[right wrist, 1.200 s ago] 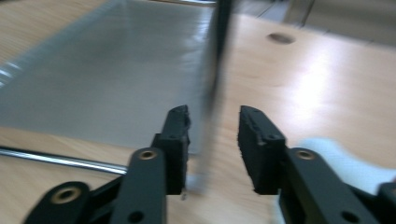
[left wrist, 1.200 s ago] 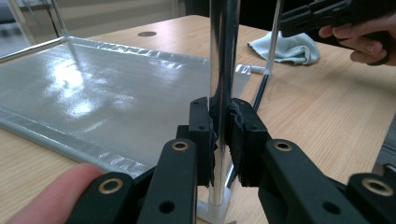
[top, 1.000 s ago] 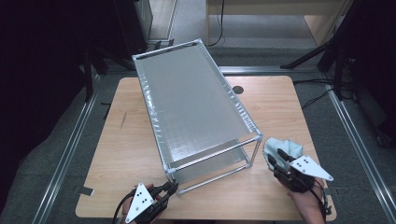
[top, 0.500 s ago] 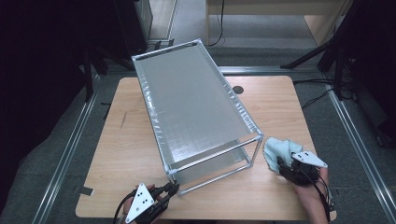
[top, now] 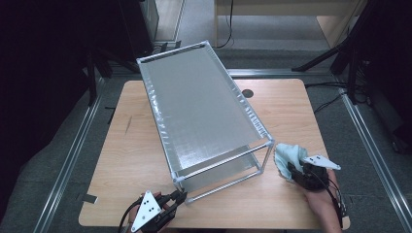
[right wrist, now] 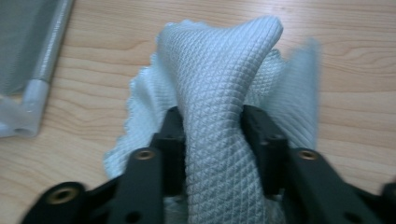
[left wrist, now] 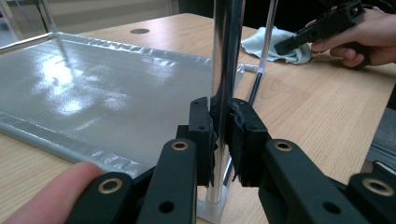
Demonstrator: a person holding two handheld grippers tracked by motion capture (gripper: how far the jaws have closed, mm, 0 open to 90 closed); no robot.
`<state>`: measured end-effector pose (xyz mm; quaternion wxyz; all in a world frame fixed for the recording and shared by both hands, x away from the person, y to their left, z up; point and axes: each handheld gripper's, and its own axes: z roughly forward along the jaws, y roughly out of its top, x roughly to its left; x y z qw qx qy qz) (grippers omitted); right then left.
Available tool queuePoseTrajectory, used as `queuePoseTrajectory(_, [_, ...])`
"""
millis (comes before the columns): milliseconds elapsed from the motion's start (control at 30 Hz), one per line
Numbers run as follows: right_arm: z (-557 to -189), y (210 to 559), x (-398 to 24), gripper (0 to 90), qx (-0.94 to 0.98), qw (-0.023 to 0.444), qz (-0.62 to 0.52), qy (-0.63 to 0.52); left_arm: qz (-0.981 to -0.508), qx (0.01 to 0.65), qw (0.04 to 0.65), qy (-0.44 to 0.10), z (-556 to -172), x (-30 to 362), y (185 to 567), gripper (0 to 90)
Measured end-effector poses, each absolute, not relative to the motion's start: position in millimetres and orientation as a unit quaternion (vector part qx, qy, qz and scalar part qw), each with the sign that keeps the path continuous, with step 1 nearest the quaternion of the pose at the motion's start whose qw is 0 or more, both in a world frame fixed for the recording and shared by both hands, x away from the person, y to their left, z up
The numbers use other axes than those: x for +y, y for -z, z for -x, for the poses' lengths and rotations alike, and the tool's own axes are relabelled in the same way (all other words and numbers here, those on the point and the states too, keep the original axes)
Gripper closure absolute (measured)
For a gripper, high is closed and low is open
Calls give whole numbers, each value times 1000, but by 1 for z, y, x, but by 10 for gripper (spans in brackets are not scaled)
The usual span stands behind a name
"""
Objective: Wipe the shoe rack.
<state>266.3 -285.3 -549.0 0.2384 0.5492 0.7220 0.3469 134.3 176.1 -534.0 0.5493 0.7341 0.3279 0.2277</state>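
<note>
Since the earlier frames, right gripper (top: 291, 171) has come down toward the table (top: 121, 145) at the near right corner; its jaws have just been closing and now pinch a raised fold of the pale blue cloth (right wrist: 224, 84). Cloth lies bunched on the wood just beside the rack's (top: 194, 107) near right leg. Left gripper (left wrist: 223, 135) is unchanged in place, jaws pressed tight on the near left upright post (left wrist: 226, 56) of the rack.
</note>
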Motion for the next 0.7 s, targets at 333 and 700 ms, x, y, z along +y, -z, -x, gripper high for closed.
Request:
queuePoseTrajectory(333, [-261, 547, -271, 717, 691, 210, -588, -366, -735, 327, 548, -229, -134, 176, 534, 806])
queuePoseTrajectory(700, [-248, 520, -285, 476, 629, 262, -599, -422, -736, 325, 547, -232, -134, 178, 534, 806])
